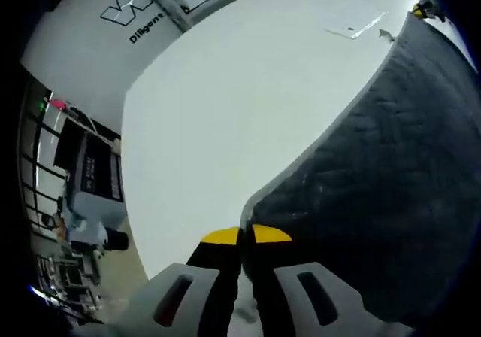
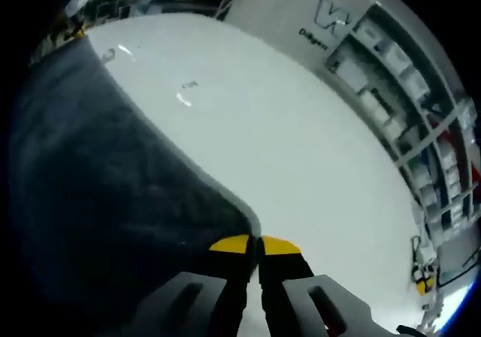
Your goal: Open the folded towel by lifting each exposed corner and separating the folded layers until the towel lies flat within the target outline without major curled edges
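A dark grey quilted towel [image 1: 391, 179] lies spread over the right of the white table [image 1: 225, 111] in the left gripper view. Its near corner runs down between the yellow-tipped jaws of my left gripper [image 1: 246, 235], which is shut on it. In the right gripper view the same towel [image 2: 105, 194] covers the left side, and its corner ends at my right gripper [image 2: 255, 244], shut on that corner. A small yellow and black shape [image 1: 421, 7] at the towel's far end looks like the other gripper; a similar shape [image 2: 71, 28] sits at the far corner in the right gripper view.
Pale tape marks [image 1: 353, 27] lie on the table past the towel's edge, and a tape mark [image 2: 188, 95] shows in the right gripper view. A white wall with a logo [image 1: 124, 13] stands behind the table. Shelving with boxes [image 2: 391, 74] rises on the right, and equipment racks [image 1: 83, 179] stand to the left.
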The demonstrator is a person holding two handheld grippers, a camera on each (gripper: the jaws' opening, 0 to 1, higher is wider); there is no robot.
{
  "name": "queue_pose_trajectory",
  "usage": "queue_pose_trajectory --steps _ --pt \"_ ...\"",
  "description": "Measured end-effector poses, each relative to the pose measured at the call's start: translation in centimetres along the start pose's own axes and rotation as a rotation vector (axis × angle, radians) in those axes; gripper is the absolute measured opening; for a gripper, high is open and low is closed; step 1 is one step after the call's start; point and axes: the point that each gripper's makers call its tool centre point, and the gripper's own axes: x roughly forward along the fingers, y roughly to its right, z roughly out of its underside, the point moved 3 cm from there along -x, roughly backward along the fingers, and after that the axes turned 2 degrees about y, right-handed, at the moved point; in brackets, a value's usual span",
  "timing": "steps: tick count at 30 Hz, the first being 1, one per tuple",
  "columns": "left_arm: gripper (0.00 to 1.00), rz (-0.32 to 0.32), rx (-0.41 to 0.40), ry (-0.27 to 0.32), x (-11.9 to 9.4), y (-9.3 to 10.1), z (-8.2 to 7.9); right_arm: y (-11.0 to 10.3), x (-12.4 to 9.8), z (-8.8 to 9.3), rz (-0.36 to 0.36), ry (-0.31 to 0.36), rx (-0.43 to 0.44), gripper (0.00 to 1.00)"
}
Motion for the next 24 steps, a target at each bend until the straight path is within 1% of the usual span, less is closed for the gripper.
queue_pose_trajectory --steps 1,2,3,4,6,7,9,10,12,13,14,15,16,17,18,19,20,21,22,23,24 --pt "0.03 0.001 0.001 0.0 0.1 -0.1 -0.1 0.0 0.1 -0.1 -0.011 0.025 0.075 0.0" --pt "0.04 0.0 0.019 -0.004 0.2 -0.2 -0.2 -0.2 0.1 -0.3 -0.032 0.054 0.144 0.0" --pt "0.06 -0.006 0.031 -0.009 0.3 -0.4 -0.5 -0.1 0.0 -0.2 -0.041 0.062 0.195 0.01" --pt "0.09 -0.011 0.033 -0.01 0.3 -0.6 -0.6 0.2 -0.1 0.1 -0.03 0.058 0.21 0.05" --pt "0.19 -0.034 0.024 0.011 0.5 -1.3 -1.3 0.7 -0.3 0.3 0.003 0.06 0.185 0.14" --pt "0.23 -0.044 0.025 0.01 0.5 -1.7 -1.5 1.0 -0.4 0.2 0.025 0.061 0.157 0.19" --pt "0.33 -0.062 0.006 0.027 0.5 -2.4 -1.8 0.8 -0.7 0.3 0.042 0.056 0.14 0.23" --pt "0.38 -0.064 -0.018 0.055 0.5 -2.6 -2.2 0.7 -0.8 0.3 0.047 0.055 0.138 0.25" --pt "0.53 -0.059 -0.075 0.074 0.4 -2.8 -2.6 0.5 -0.9 0.3 0.05 0.053 0.137 0.27" --pt "0.6 -0.074 -0.092 0.1 0.3 -3.4 -3.0 0.4 -1.1 0.4 0.048 0.047 0.14 0.29" --pt "0.7 -0.086 -0.098 0.116 -0.2 -2.6 -2.9 0.4 -1.1 0.4 0.047 0.047 0.142 0.32" --pt "0.78 -0.086 -0.105 0.114 -0.6 -2.0 -2.8 0.4 -1.3 0.5 0.047 0.038 0.167 0.37" --pt "0.87 -0.086 -0.107 0.115 -0.7 -2.0 -2.8 0.5 -1.5 0.6 0.054 0.031 0.184 0.47" --pt "0.97 -0.094 -0.117 0.128 -1.2 -1.3 -2.7 0.6 -1.7 0.6 0.057 0.029 0.188 0.57" --pt "0.99 -0.108 -0.127 0.14 -1.5 -1.3 -2.7 0.7 -2.0 0.6 0.058 0.027 0.189 0.66" --pt "1.0 -0.121 -0.134 0.134 -1.9 -1.4 -2.6 0.7 -2.1 0.7 0.051 0.025 0.187 0.8" --pt "1.0 -0.141 -0.151 0.136 -2.2 -1.6 -2.6 0.6 -2.5 0.9 0.028 0.007 0.176 0.89" --pt "1.0 -0.149 -0.164 0.138 -2.4 -1.7 -2.6 1.3 -2.9 1.0 0.057 0.0 0.174 0.97" --pt "1.0 -0.142 -0.172 0.154 -2.6 -1.8 -2.8 1.9 -3.5 0.9 0.081 -0.002 0.149 0.99" --pt "1.0 -0.112 -0.176 0.175 -2.7 -1.4 -3.0 2.1 -4.0 0.8 0.082 0.004 0.148 1.0" --pt "1.0 -0.089 -0.19 0.173 -2.9 -1.1 -2.9 2.4 -4.5 0.6 0.084 0.015 0.158 1.0"
